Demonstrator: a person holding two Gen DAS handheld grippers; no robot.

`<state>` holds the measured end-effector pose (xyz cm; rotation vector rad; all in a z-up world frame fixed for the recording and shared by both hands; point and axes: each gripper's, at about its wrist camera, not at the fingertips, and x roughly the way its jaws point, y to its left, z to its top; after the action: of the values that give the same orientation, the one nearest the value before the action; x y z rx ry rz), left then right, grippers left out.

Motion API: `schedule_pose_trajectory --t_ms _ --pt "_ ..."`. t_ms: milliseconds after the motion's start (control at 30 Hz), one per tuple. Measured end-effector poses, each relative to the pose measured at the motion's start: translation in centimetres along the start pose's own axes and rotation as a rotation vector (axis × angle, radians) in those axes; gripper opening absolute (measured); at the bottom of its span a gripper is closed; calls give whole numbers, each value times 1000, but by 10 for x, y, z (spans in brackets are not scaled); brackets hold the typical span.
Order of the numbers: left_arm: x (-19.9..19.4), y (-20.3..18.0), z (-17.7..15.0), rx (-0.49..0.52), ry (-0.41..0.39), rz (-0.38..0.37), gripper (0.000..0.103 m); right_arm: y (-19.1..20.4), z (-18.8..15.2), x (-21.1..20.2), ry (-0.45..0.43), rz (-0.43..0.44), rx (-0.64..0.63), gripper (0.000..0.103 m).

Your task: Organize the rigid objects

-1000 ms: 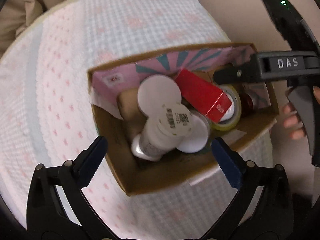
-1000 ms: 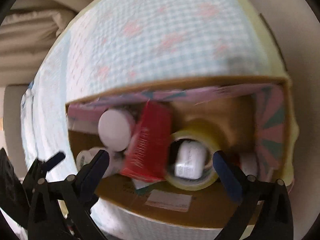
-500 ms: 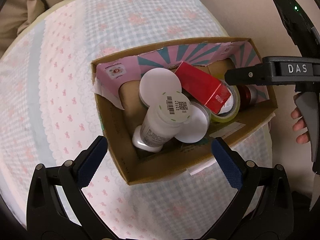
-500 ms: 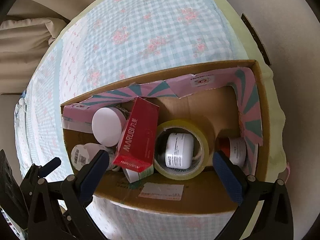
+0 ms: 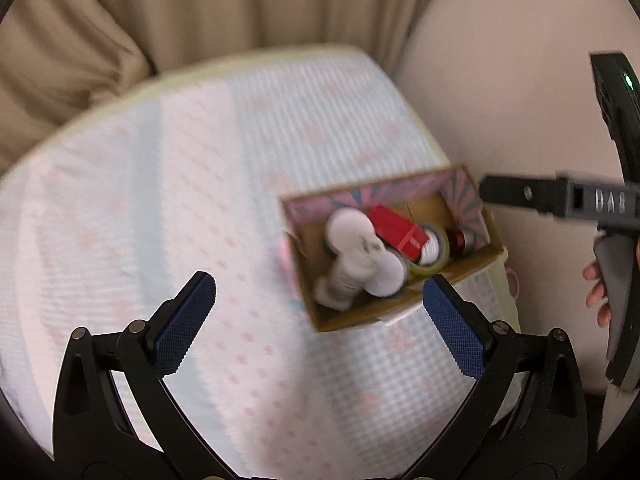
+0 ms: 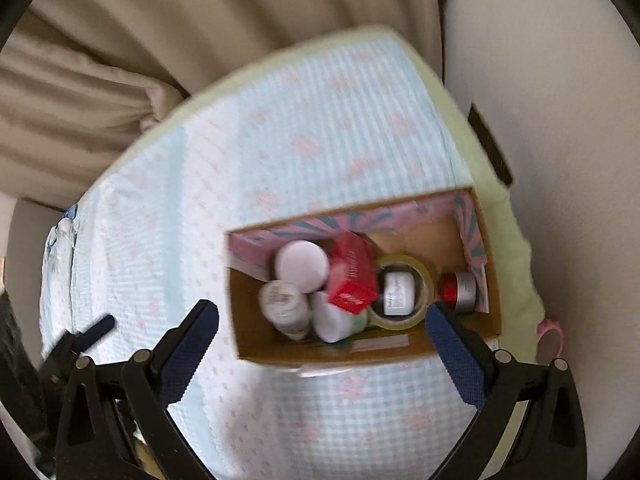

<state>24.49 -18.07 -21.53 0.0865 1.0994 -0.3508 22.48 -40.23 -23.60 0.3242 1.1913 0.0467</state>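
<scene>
A cardboard box [image 6: 448, 350] stands on the checked cloth near the table's right edge; it also shows in the left wrist view [image 5: 360, 316]. Inside lie a red carton [image 6: 352, 276], a white-lidded jar [image 6: 302, 266], a white bottle [image 6: 280, 304], a tape roll [image 6: 426, 284] with a small white jar inside it, and a red-and-silver tin [image 6: 458, 290]. My left gripper [image 5: 316, 328] is open and empty, high above the cloth left of the box. My right gripper [image 6: 320, 354] is open and empty, above the box's near side.
The round table [image 6: 280, 140] wears a blue-and-pink checked cloth. Beige curtains [image 6: 100, 60] hang behind it. A pale wall [image 6: 560, 120] is to the right. The right gripper's black body [image 5: 580, 200] shows at the right of the left wrist view.
Both grippers have pulled up and back from the box, so it looks smaller and further away. The left view has shifted left of the box. Contents have not moved.
</scene>
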Motion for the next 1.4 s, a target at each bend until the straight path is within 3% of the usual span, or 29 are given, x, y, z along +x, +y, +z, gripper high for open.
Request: schedule_pose_trajectory --t_ms 167,300,433,567,900,1400 --pt "-114 36 -2 -83 -192 -7 103 77 -29 -85 -223 -30 -149 103" --pt "-200 58 -16 -91 -379 64 103 128 -58 -154 -413 -36 -206 103" --pt "-260 73 -45 -90 -511 151 103 168 -90 -206 -575 -55 -254 103" --pt "-293 86 -72 -120 -578 215 103 196 -122 -229 -677 -103 -320 103" --pt "-335 88 -129 -121 -706 236 103 210 -175 -253 -810 -132 -322 103" --pt "-339 73 -134 -91 -740 261 103 204 -176 -258 -848 -145 -278 103"
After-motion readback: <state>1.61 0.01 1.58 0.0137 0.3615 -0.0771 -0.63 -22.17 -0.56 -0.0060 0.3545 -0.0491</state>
